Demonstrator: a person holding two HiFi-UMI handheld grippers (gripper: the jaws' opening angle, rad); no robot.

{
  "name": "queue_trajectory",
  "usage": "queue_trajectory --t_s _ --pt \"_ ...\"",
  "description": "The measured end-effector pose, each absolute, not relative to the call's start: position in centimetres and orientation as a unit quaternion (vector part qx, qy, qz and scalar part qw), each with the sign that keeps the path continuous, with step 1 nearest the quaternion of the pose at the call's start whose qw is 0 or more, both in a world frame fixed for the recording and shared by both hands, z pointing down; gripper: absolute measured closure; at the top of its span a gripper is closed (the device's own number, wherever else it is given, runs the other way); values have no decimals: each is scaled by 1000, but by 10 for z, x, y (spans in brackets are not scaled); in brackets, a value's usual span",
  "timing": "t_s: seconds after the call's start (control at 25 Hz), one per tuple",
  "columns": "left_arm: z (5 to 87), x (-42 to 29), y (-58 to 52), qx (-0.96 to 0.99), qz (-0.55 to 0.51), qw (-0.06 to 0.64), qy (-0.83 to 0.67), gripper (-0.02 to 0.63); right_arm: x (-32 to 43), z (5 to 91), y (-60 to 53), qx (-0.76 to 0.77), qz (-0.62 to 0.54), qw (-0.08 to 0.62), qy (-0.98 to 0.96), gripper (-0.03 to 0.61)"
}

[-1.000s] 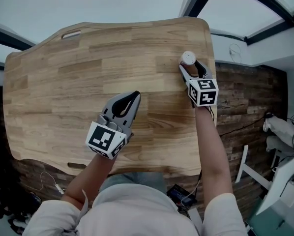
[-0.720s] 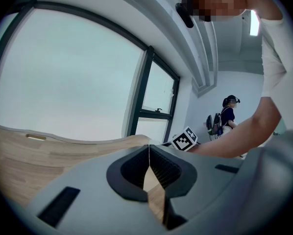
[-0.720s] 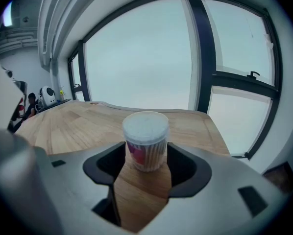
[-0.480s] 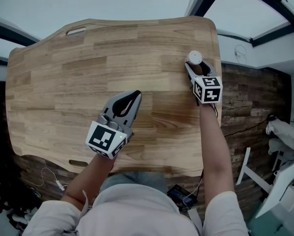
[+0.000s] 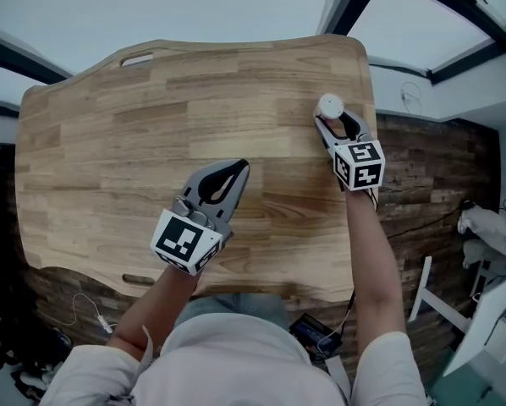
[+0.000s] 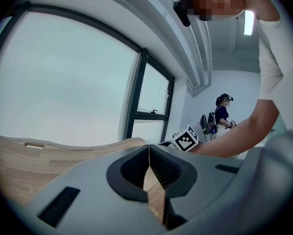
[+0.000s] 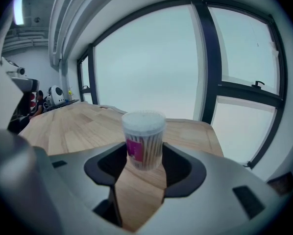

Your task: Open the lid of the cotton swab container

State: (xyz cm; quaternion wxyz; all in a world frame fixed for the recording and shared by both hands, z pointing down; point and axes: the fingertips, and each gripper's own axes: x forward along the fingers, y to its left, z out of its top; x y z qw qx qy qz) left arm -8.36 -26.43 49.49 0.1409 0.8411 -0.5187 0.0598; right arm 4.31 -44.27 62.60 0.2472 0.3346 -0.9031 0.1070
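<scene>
Right gripper view: the right gripper's (image 7: 145, 154) jaws clamp the upright swab container (image 7: 143, 131), lid still on, near the table's (image 5: 109, 142) far right corner. The left gripper's (image 6: 149, 153) jaws are pressed together, empty.

Cotton swab container (image 7: 143, 138): clear, pink label (image 7: 133, 149), lid (image 7: 144, 117) seemingly on, upright near table (image 5: 151, 142) edge
</scene>
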Motion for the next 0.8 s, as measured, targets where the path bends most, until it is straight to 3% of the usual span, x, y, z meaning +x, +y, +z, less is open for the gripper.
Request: queue_trajectory --t_s 0.8 --pt "403 -63 -215 862 40 78 -499 598 67 507 -346 308 111 236 -915 342"
